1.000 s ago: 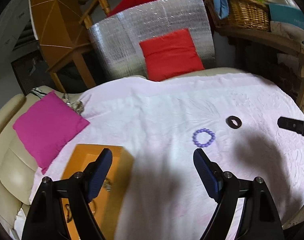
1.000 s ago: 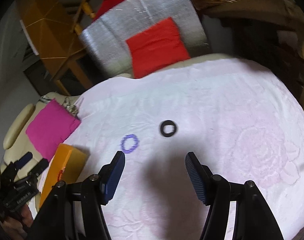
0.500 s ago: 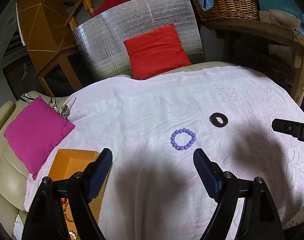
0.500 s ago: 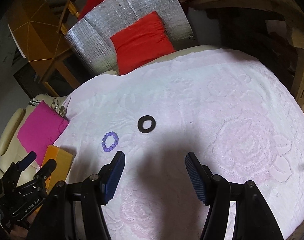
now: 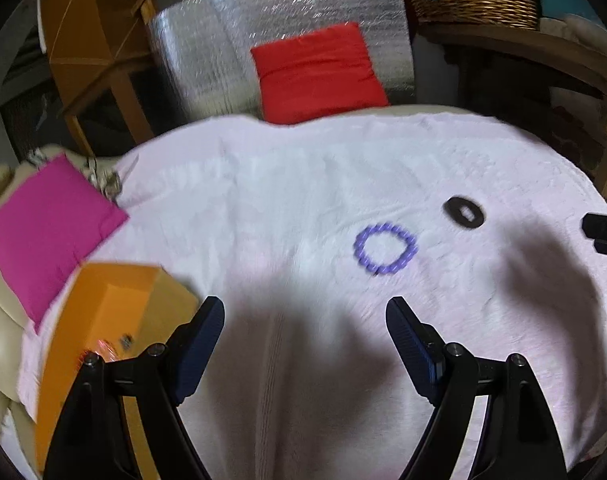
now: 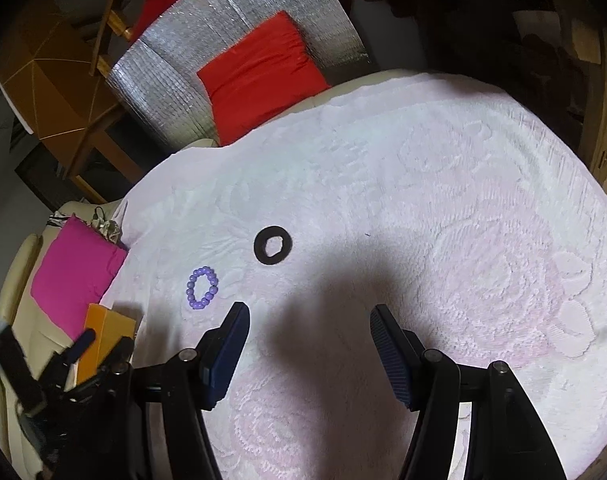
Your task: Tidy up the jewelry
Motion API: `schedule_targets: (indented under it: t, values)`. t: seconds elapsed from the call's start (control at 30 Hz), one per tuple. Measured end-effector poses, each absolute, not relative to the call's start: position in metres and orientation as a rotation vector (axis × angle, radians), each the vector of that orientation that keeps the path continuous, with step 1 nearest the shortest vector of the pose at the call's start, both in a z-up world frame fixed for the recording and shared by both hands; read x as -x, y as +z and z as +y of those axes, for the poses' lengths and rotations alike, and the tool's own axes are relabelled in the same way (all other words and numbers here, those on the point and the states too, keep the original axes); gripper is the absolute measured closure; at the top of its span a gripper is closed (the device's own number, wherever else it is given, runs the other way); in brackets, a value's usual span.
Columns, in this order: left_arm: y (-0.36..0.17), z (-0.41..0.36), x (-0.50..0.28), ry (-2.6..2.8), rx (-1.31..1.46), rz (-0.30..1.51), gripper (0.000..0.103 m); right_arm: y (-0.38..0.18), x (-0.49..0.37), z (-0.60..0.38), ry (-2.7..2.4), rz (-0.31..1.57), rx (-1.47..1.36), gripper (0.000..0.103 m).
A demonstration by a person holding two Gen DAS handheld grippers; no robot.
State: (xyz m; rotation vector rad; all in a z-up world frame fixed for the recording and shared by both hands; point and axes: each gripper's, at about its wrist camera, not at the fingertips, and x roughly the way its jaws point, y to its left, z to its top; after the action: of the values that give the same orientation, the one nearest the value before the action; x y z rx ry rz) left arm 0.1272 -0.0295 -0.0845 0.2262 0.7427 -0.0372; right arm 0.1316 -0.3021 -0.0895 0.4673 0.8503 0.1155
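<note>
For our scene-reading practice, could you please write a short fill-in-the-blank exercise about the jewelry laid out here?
1. The beaded bracelet lying on the white cloth is ____ in colour.
2. The black ring lies flat on the cloth, apart from the bracelet, and ____ gripper touches it.
3. The open box at the cloth's edge is ____ in colour.
4. The jaws of the left gripper stand ____, with nothing between them.

Missing words: purple; neither; orange; open
</note>
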Motion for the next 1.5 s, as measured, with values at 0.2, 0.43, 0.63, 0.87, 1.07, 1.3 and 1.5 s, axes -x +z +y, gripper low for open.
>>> schedule_targets:
  t: [0.2,0.43,0.63,0.87,1.07,1.3,1.5]
  values:
    - [-0.109,-0.025,-0.141,-0.036,-0.187,0.811,0.02,-0.099,-0.141,-0.29,0.116,0.873,-0.436,0.036]
    - [-0.103,-0.046,-0.167,-0.066,-0.173,0.819,0.02,-0.099,-0.158,-0.278,0.076,0.836,-0.36,0.036]
    - [-0.112,-0.062,-0.182,-0.056,-0.17,0.816,0.02,-0.101,-0.175,-0.275,0.094,0.845,-0.393,0.038]
    - [-0.121,-0.062,-0.19,-0.067,-0.166,0.836,0.02,-0.105,-0.188,-0.266,0.095,0.843,-0.375,0.038]
    - [-0.118,-0.058,-0.19,-0.063,-0.156,0.825,0.02,-0.104,-0.208,-0.262,0.107,0.803,-0.346,0.039]
    - [-0.12,-0.052,-0.195,-0.062,-0.142,0.839,0.02,-0.113,-0.229,-0.258,0.124,0.817,-0.352,0.057]
    - [-0.124,-0.048,-0.199,-0.064,-0.129,0.858,0.02,-0.124,-0.244,-0.255,0.115,0.839,-0.357,0.064]
